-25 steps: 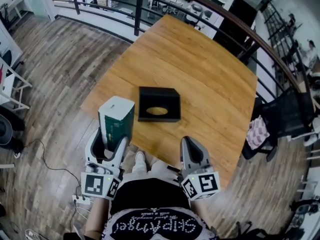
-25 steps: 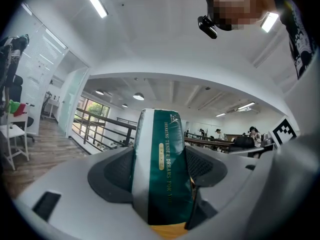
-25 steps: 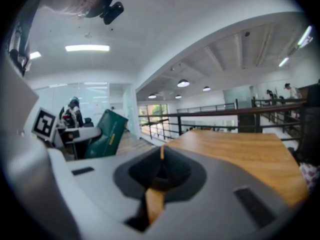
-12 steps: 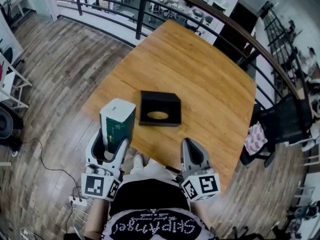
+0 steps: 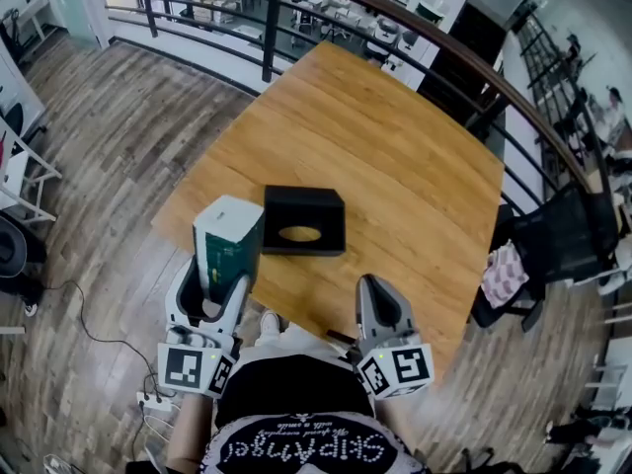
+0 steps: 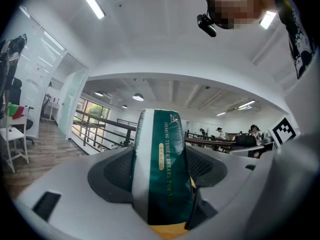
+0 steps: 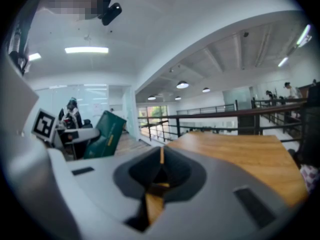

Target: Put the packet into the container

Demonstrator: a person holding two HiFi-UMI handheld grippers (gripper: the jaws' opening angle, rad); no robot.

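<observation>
A dark green packet with a white top (image 5: 228, 250) stands upright between the jaws of my left gripper (image 5: 214, 282), which is shut on it near the table's front left corner. In the left gripper view the packet (image 6: 162, 169) fills the gap between the pads, gold print down its side. The container is a flat black box with an oval slot (image 5: 303, 221), lying on the wooden table (image 5: 395, 146) just right of the packet. My right gripper (image 5: 380, 309) hovers at the table's near edge, shut and holding nothing. From the right gripper view the packet (image 7: 106, 134) shows at the left.
A dark metal railing (image 5: 267, 18) curves round the far side of the table. A black chair with a patterned cloth (image 5: 553, 235) stands at the right. Wooden floor lies to the left, with a white rack (image 5: 20, 171) at the edge.
The view has shifted a little, so the box and packet sit slightly further left in the picture. Both grippers keep their hold and pose.
</observation>
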